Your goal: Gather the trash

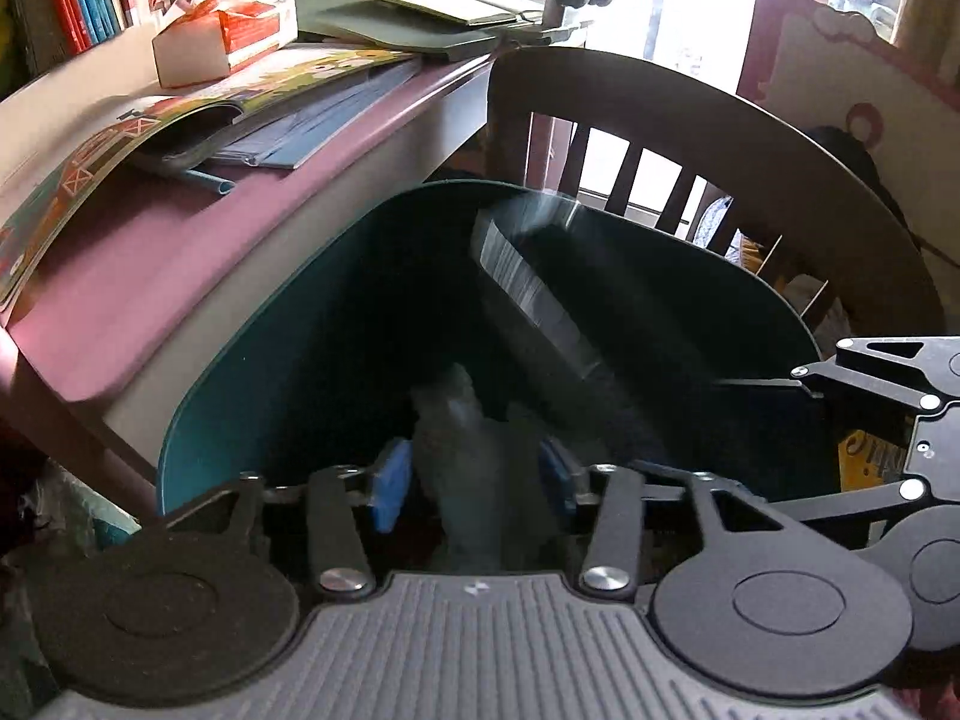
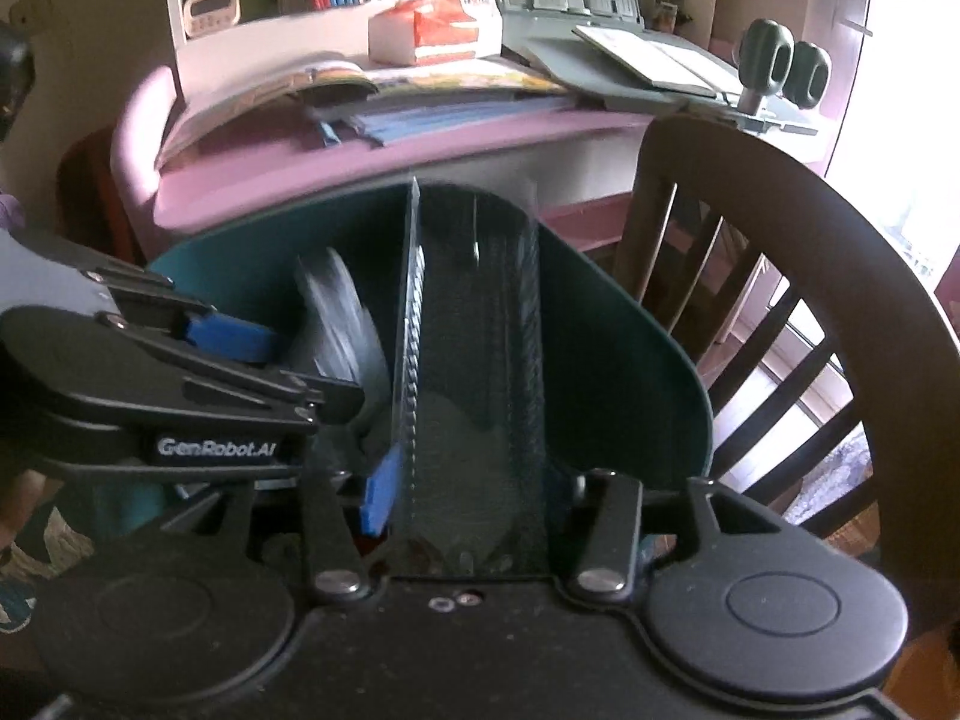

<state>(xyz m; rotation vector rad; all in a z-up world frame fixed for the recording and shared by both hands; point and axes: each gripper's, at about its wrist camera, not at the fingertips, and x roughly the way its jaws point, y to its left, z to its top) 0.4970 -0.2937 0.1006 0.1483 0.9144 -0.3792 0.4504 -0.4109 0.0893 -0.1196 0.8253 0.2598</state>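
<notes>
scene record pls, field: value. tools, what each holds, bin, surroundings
left tool: over the bin, shut on a crumpled grey wad
right tool: shut on a clear plastic tray that stands upright in the bin mouth
bin: teal trash bin, open, between desk and chair
bin contents: dark; blurred, cannot tell
desk: pink desk behind the bin, with picture book, tissue box
chair: dark wooden chair, to the right of the bin
</notes>
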